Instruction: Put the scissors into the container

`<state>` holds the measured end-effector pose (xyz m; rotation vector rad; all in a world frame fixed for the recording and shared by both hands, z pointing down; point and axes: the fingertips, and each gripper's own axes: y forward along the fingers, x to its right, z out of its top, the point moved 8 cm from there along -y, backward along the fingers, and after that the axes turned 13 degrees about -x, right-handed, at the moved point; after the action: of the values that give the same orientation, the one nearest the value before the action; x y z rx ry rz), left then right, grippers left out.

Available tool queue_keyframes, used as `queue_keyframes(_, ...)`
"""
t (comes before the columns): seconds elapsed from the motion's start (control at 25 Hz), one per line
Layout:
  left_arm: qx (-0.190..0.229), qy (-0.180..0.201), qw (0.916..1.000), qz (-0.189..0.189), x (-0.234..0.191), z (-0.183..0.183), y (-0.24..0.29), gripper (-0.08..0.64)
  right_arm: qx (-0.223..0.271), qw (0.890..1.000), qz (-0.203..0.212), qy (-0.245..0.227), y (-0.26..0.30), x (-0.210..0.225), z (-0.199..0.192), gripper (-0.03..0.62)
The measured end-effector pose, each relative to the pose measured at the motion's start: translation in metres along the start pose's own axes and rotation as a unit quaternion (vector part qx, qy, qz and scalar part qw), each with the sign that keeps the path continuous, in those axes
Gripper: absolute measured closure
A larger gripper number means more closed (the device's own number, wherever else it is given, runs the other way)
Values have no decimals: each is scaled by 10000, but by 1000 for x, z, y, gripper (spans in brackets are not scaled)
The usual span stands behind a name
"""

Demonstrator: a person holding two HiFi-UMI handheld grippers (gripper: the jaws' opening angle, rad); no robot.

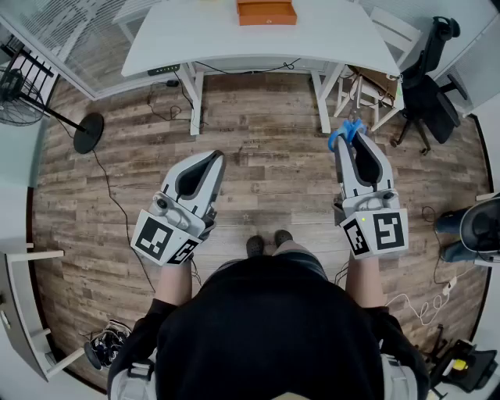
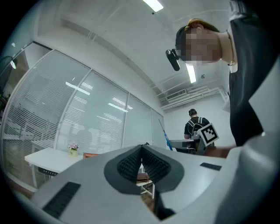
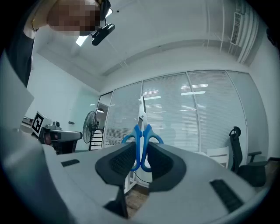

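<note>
Head view: one person stands on a wood floor with two grippers held out, well short of the white table point(image 1: 195, 39). One orange container point(image 1: 267, 12) sits on the table's far edge, well apart from both tools. This view shows only the blue handle loops of the scissors point(image 1: 344, 131) at the tip of the right gripper point(image 1: 349, 139).

Right gripper view: the jaws pinch the one pair of scissors by its blue handles, blades upright above the pads. This is the only view that shows the blades.

Left gripper view: the jaws of the left gripper point(image 2: 142, 148) are pressed together at the tips with nothing between them. Only this view shows a second person point(image 2: 194, 124), seen from behind, and one small flower pot point(image 2: 73, 150).

Print: square black-and-white markers on the two cubes — two faces of each show in the head view
</note>
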<state>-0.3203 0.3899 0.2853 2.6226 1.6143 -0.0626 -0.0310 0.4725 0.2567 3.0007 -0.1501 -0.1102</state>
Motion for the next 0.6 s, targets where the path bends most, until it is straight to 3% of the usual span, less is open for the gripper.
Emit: queue_keyframes(0.6, 105, -34, 9999, 12, 17, 1, -18, 548, 56, 10000, -48, -22, -24, -14, 2, 500)
